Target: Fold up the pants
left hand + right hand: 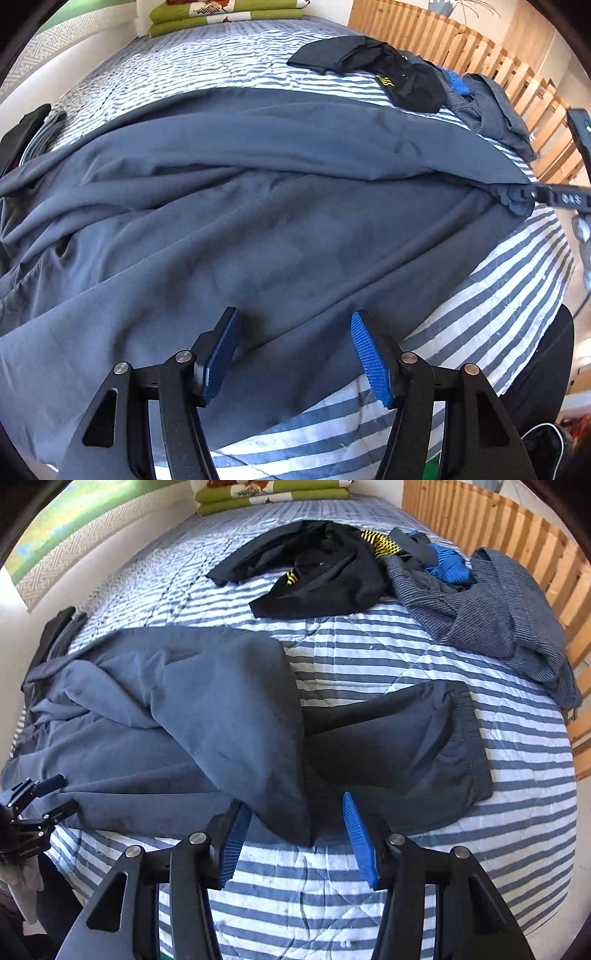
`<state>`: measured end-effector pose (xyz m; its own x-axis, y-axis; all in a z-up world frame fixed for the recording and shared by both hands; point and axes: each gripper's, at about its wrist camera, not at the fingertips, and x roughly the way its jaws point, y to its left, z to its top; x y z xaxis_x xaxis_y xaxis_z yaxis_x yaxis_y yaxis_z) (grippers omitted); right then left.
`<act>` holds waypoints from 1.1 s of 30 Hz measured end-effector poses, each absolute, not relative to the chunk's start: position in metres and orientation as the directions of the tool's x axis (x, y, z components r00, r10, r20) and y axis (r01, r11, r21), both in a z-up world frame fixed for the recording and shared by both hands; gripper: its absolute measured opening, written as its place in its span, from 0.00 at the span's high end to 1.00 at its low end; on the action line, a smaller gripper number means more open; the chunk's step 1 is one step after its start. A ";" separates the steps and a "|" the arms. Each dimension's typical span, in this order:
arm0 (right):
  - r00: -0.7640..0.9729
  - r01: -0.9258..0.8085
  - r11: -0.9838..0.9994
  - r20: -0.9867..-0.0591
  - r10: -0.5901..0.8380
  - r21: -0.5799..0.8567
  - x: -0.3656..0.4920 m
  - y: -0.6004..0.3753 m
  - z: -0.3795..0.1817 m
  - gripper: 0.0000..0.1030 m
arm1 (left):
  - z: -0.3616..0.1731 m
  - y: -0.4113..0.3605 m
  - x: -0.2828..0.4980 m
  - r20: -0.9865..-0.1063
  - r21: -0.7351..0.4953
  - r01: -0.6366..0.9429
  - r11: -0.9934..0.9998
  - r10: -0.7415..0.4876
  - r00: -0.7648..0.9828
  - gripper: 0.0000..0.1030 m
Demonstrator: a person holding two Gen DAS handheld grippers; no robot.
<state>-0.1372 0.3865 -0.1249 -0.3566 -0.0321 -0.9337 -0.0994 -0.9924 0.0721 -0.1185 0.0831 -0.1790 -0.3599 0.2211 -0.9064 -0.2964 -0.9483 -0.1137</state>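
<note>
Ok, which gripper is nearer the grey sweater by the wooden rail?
Right. The right gripper is above the waistband end of the pants, the end nearest the sweater. The left gripper is above the pants farther along, away from it.

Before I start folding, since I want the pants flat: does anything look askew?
Yes. The grey-blue pants lie rumpled on the striped quilt, one part draped over another in loose folds rather than spread flat. Both grippers hover open, holding nothing.
</note>
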 end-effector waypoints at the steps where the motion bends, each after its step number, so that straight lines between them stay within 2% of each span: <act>1: -0.346 -0.090 -0.994 -0.938 -0.027 0.062 -0.145 0.385 -0.127 0.79 | -0.180 0.077 -0.119 -0.907 -0.117 -0.294 -0.949 0.223 -0.357 0.42; 2: -0.335 -0.083 -0.995 -0.942 -0.031 0.062 -0.154 0.385 -0.128 0.90 | -0.182 0.073 -0.119 -0.909 -0.120 -0.290 -0.949 0.223 -0.353 0.48; 3: -0.333 -0.086 -0.994 -0.943 -0.032 0.064 -0.164 0.386 -0.125 0.96 | -0.184 0.071 -0.120 -0.911 -0.126 -0.282 -0.951 0.223 -0.346 0.54; 6: -0.383 -0.110 -0.994 -0.923 0.023 0.020 -0.194 0.388 -0.107 0.97 | -0.188 0.059 -0.126 -0.913 -0.159 -0.246 -0.956 0.237 -0.331 0.67; 13: -0.520 -0.164 -0.984 -0.842 0.144 -0.067 -0.281 0.406 -0.052 0.97 | -0.189 0.058 -0.125 -0.914 -0.150 -0.251 -0.956 0.231 -0.334 0.78; 17: -0.553 -0.212 -0.972 -0.807 0.205 -0.102 -0.329 0.414 -0.041 0.97 | -0.187 0.056 -0.122 -0.914 -0.150 -0.247 -0.957 0.230 -0.334 0.85; 18: -0.548 -0.227 -0.967 -0.806 0.226 -0.117 -0.339 0.416 -0.042 0.94 | -0.187 0.054 -0.121 -0.914 -0.150 -0.245 -0.958 0.229 -0.334 0.89; 21: -0.471 -0.208 -0.978 -0.873 0.129 -0.032 -0.352 0.432 -0.052 0.69 | -0.183 0.050 -0.119 -0.914 -0.146 -0.250 -0.957 0.228 -0.336 0.96; 26: -0.497 -0.207 -0.975 -0.867 0.037 0.077 -0.287 0.468 -0.049 0.65 | -0.178 0.043 -0.118 -0.910 -0.169 -0.246 -0.954 0.247 -0.333 0.98; 29: -0.487 -0.302 -0.944 -0.873 0.032 0.134 -0.223 0.505 -0.061 0.63 | -0.170 0.037 -0.108 -0.899 -0.192 -0.263 -0.946 0.277 -0.340 0.98; 30: -0.481 -0.340 -0.929 -0.876 0.035 0.149 -0.201 0.517 -0.068 0.62 | -0.167 0.035 -0.105 -0.893 -0.203 -0.274 -0.940 0.293 -0.342 0.95; 31: -0.471 -0.378 -0.912 -0.881 0.042 0.159 -0.179 0.529 -0.077 0.62 | -0.164 0.033 -0.101 -0.891 -0.210 -0.294 -0.933 0.306 -0.336 0.90; 32: -0.454 -0.413 -0.897 -0.889 0.055 0.156 -0.161 0.538 -0.087 0.62 | -0.162 0.031 -0.098 -0.891 -0.201 -0.315 -0.928 0.306 -0.334 0.77; 33: -0.431 -0.447 -0.882 -0.900 0.067 0.148 -0.144 0.547 -0.098 0.62 | -0.159 0.030 -0.093 -0.891 -0.178 -0.335 -0.925 0.296 -0.344 0.60</act>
<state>-0.1444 0.5472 -0.0981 -0.4308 0.0674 -0.8999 -0.4468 -0.8823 0.1478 -0.0935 0.0301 -0.1589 -0.3438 0.2961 -0.8911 -0.3352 -0.9252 -0.1780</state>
